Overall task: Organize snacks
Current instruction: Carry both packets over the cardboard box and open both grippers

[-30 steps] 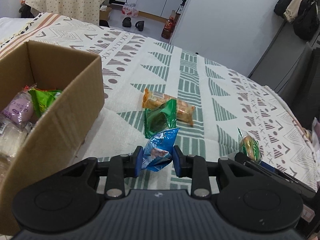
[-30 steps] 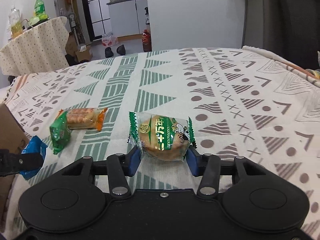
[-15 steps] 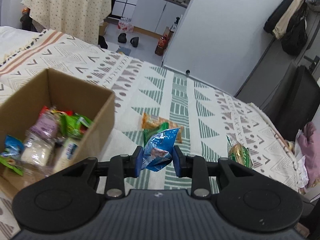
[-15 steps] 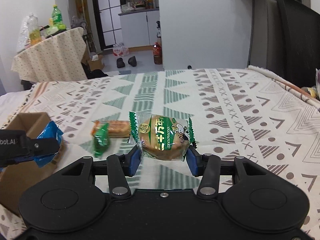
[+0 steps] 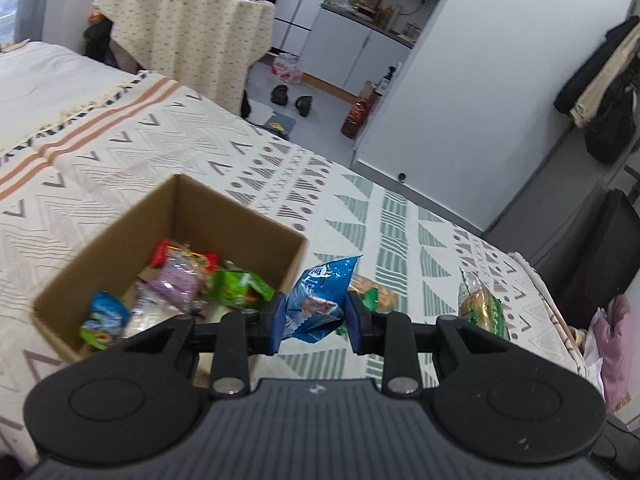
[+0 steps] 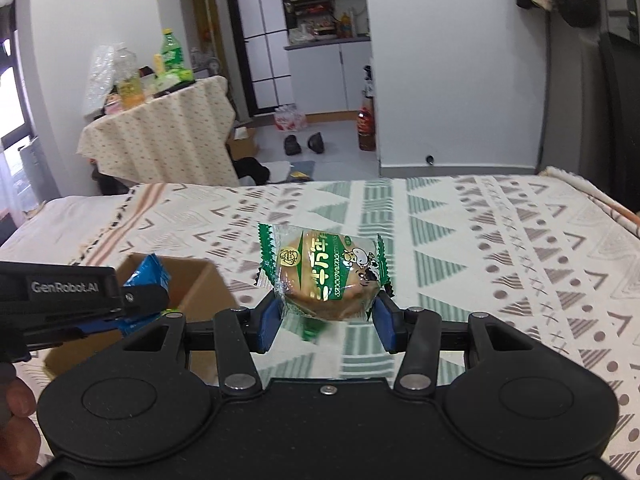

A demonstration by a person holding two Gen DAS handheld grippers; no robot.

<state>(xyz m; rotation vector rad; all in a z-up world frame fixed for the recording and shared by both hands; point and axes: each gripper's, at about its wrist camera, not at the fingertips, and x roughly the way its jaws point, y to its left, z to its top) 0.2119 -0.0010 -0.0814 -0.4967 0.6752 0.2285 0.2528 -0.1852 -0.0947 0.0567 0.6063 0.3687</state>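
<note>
Left claw [image 5: 315,316]: closed on a blue snack packet [image 5: 320,300], pinched between its blue pads; raised above the patterned cloth [image 5: 360,208], level, just right of the cardboard box [image 5: 120,252] rim.
Left claw, right wrist view [image 6: 132,304]: enters from 9 o'clock, lying roughly horizontal, the blue snack packet [image 6: 146,278] at its tip over the near side of the cardboard box [image 6: 200,292].
Right claw [image 6: 326,320]: closed on a green-wrapped cake [image 6: 326,276], gripped at both sides; held clear of the cloth, pointing forward and slightly downward.
Green-wrapped cake, left wrist view [image 5: 482,308]: at 3 o'clock of the blue packet, beside the left claw's right arm.
Cardboard box contents: several packets, among them a purple one [image 5: 180,282], a green one [image 5: 236,288] and a small blue-green one [image 5: 105,318].
Loose snacks: an orange-wrapped packet [image 5: 378,294] lies on the cloth at 3 o'clock of the box, partly hidden behind the left claw.
Hand [image 6: 16,420]: part of it shows at 8 o'clock in the right wrist view, below the left claw's body.
</note>
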